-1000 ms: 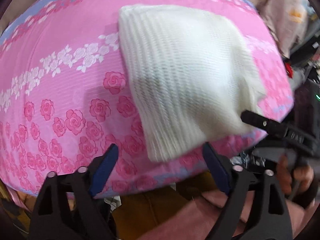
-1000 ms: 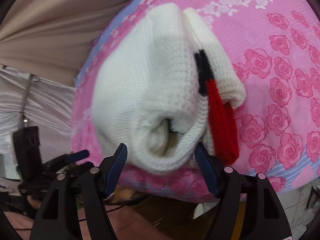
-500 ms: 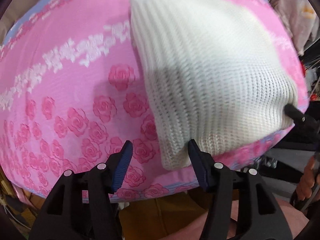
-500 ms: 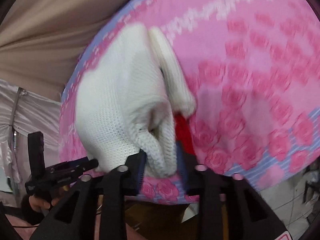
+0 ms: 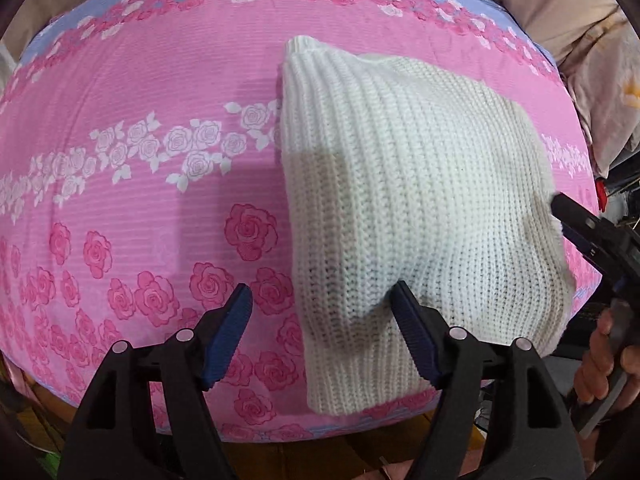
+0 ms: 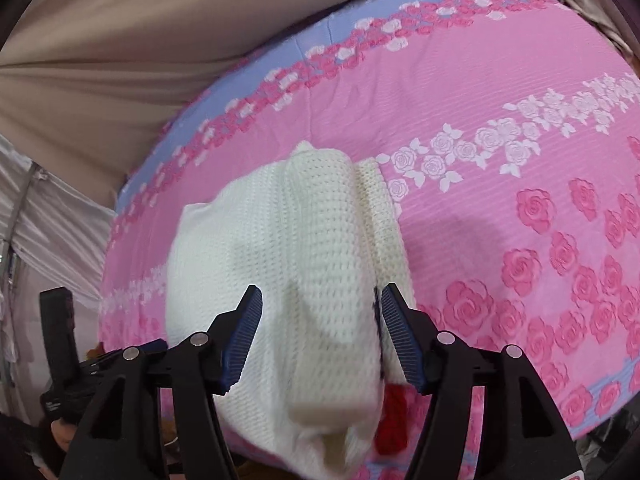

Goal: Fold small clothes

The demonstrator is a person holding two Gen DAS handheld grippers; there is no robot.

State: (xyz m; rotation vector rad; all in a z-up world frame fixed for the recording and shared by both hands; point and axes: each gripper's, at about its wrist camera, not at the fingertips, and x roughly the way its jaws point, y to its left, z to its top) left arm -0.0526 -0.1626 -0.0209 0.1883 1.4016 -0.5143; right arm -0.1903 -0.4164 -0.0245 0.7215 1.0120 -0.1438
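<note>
A folded white knit sweater (image 5: 408, 208) lies on the pink rose-print sheet (image 5: 140, 160), near the bed's front edge. My left gripper (image 5: 324, 332) is open at its near left corner, with the right finger pressed against the knit. In the right wrist view the sweater (image 6: 304, 256) lies as a folded bundle with a red knit part (image 6: 394, 420) showing under its near end. My right gripper (image 6: 318, 332) is open, its jaws either side of the top fold. The right gripper also shows in the left wrist view (image 5: 592, 236) at the sweater's right edge.
The bed's front edge (image 5: 280, 432) runs just beyond my left fingers, with brown floor below. Beige cloth (image 6: 120, 40) hangs behind the bed. A pale cushion (image 5: 600, 72) sits at the far right. The left gripper's body (image 6: 60, 344) shows at lower left.
My right gripper was shut on the sweater's near fold half a second ago and now stands open. My left gripper opened wider. The sweater lies flatter on the sheet.
</note>
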